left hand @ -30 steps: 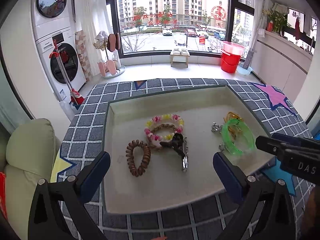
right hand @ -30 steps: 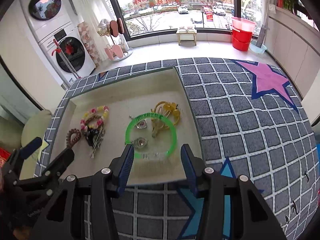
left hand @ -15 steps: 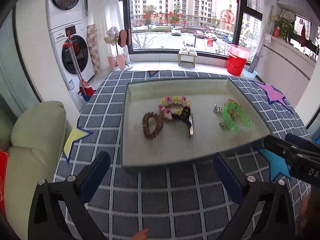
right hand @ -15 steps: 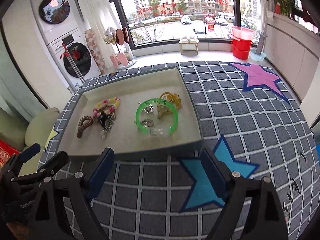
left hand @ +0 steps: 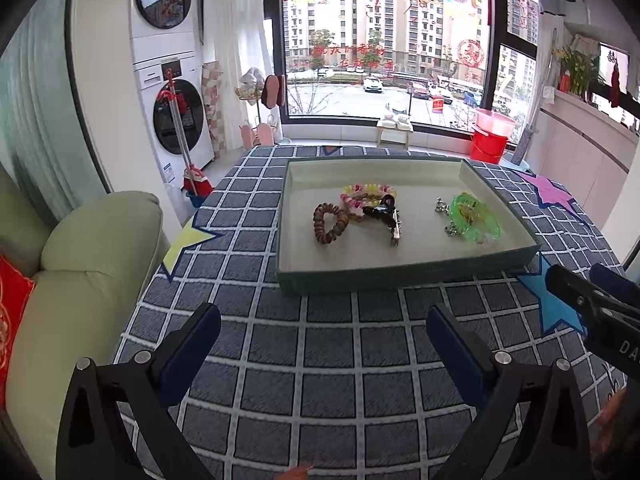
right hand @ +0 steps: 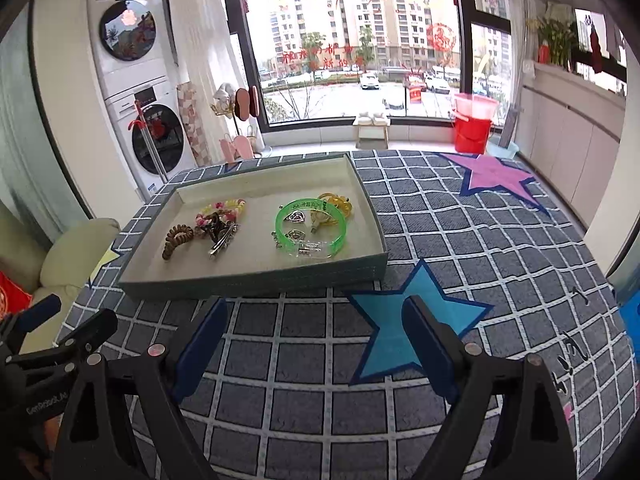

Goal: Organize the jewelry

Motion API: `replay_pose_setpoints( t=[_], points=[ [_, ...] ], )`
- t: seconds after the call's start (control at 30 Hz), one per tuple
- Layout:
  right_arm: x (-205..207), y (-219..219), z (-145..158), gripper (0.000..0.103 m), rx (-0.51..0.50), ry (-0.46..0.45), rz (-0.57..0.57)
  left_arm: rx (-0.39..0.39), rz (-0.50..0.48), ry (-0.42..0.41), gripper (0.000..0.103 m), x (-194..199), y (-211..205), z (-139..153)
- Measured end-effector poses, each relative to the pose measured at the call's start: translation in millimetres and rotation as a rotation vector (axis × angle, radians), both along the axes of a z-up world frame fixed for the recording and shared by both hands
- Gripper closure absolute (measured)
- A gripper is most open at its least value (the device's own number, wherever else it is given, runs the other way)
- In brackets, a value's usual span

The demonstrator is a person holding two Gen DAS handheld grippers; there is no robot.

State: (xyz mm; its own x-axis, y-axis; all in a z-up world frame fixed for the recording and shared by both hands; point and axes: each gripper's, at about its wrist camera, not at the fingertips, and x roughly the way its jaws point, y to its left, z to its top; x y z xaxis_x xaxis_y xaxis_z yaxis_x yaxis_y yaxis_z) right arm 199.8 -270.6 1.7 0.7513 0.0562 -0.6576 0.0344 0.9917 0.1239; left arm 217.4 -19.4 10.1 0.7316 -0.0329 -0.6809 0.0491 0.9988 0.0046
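Jewelry lies in a shallow tray (right hand: 256,276) on a checked rug (right hand: 460,240), gathered in two clusters. Toward the tray's left side sit a brown coiled hair tie (right hand: 177,241), a pink and yellow bead bracelet (right hand: 222,209) and a dark hair clip (right hand: 220,236), the clip touching the beads and just beside the coil. Toward the right side, close to the near rim, a green bangle (right hand: 310,229) rings some small silver charms (right hand: 295,217), with a yellow piece (right hand: 338,205) touching its far edge.

All of this looks light. The bangle should be stiff and smooth, so likely slippery; pinching across its band at the near edge, away from the charms, seems the safest hold. The coil and the beads are probably springy or limp and would sag, so they are best taken across one strand. The clip looks rigid, and its long metal prong offers a grip. The charms are small, loose and easily scattered, and would be hardest to pinch off the flat floor.

The left claw (left hand: 323,344) hangs over the rug on the near side of the tray, jaws spread wide and empty. The right claw (right hand: 314,336) does likewise, wide apart and holding nothing, with neither touching tray or pieces.
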Motion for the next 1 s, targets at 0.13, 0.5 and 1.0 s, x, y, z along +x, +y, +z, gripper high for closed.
replay_pose_setpoints(
  t=[0.13,0.5,1.0],
  points=[
    [-6,4,1,0.012,-0.028,-0.013,0.007,0.001,0.022,0.000,0.000,-4,4,-2],
    [-9,14,7,0.012,-0.067,-0.032,0.036,0.027,0.023,-0.019,0.000,-11,3,0],
    [-8,16,6,0.012,-0.066,-0.023,0.045,0.027,0.026,-0.004,0.000,-8,4,-2]
  ],
)
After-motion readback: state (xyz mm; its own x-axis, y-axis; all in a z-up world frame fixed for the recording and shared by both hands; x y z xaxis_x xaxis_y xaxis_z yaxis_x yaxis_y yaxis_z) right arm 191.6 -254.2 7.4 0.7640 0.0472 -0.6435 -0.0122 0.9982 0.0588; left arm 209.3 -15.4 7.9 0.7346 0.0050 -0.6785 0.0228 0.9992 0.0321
